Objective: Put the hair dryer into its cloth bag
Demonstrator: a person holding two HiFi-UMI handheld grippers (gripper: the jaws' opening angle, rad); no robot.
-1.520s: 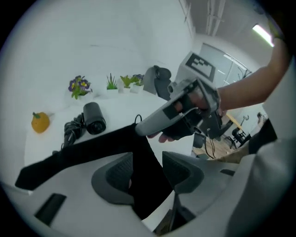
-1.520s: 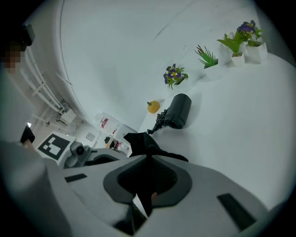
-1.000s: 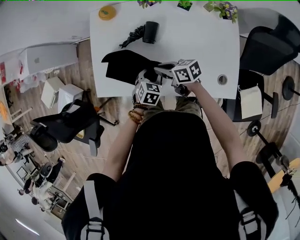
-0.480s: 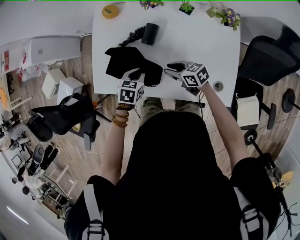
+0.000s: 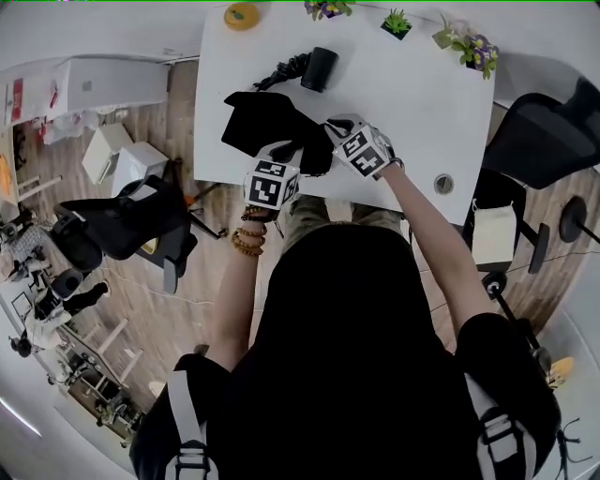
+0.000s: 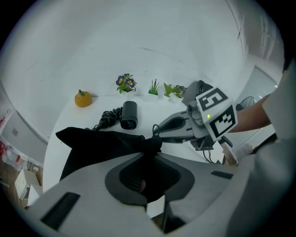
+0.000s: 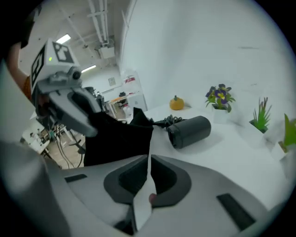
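- Pinched in the just-closed left fingers [image 6: 88, 180]: soft, floppy black cloth bag [image 6: 99, 146].
- Nipped by the just-closing, nearly shut right fingers [image 7: 208, 176]: the bag's edge.
- Behind, on the white table [image 5: 412, 103]: round black plastic hair dryer [image 6: 128, 115], untouched. Probably hard, smooth, a bit heavy; best grabbed round its fat middle.

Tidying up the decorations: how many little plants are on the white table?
3, along the far edge: purple flowers beside the orange, a green tuft in the middle, a green-and-purple one at the right end. None looks hidden.
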